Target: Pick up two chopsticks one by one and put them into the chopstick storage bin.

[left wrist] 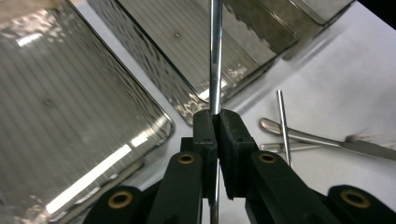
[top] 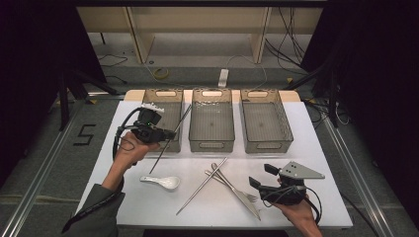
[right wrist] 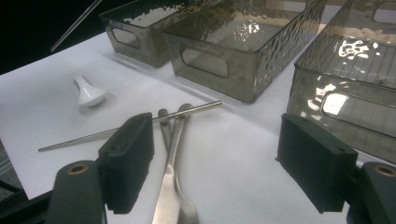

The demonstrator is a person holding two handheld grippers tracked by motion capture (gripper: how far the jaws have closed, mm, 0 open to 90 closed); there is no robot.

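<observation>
My left gripper (top: 169,133) hangs over the front of the left bin (top: 163,92), shut on a thin metal chopstick (top: 182,119) that slants from above the bin down toward the table. In the left gripper view the chopstick (left wrist: 215,56) runs straight up out of the closed gripper (left wrist: 216,122). My right gripper (top: 262,175) rests low at the table's front right, open and holding nothing. Between its pads (right wrist: 126,158) lie the handles of a fork and knife (right wrist: 170,163), not touched.
Three clear grey bins stand in a row at the back: left, middle (top: 212,144) and right (top: 269,144). On the white table lie a white spoon (top: 163,182), a second chopstick (top: 201,186) and the crossed fork and knife (top: 236,190).
</observation>
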